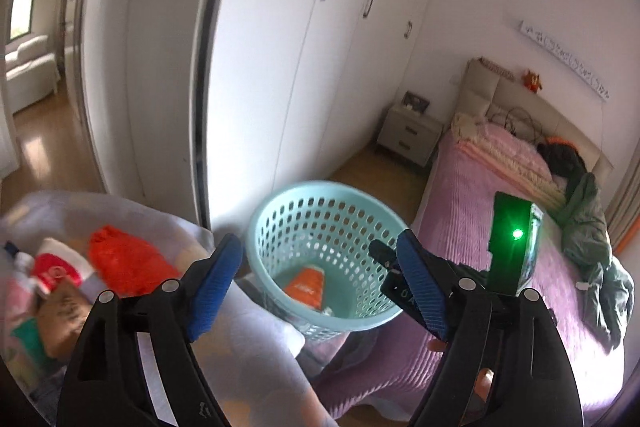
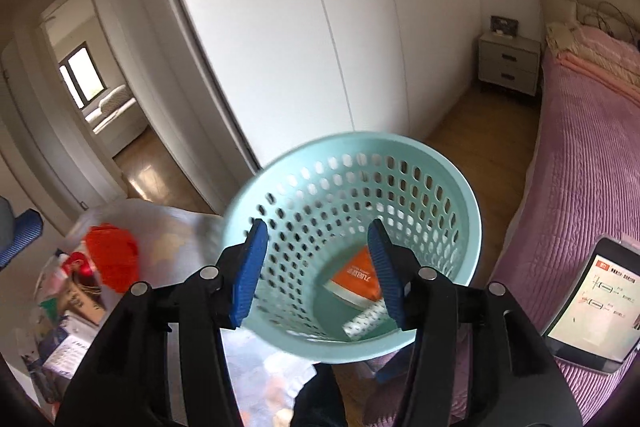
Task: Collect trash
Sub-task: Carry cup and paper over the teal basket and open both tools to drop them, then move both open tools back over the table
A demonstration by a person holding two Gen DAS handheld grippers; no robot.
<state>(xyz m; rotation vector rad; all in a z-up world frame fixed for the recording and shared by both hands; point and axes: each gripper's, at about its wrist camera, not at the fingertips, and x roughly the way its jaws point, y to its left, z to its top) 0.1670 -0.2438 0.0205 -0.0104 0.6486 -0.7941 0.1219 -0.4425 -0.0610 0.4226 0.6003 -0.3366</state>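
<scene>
Meanwhile, both grippers, left [image 1: 320, 287] and right [image 2: 318, 271], stand open and empty before a pale blue basket [image 2: 452, 187] holding an orange packet [image 2: 360, 277]; a trash bag [image 1: 256, 347] lies left.

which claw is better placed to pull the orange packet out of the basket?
Right, probably. The right claw is open directly over the basket mouth, with the orange packet between its fingers' line. The left claw is open but offset, beside the trash bag.
</scene>
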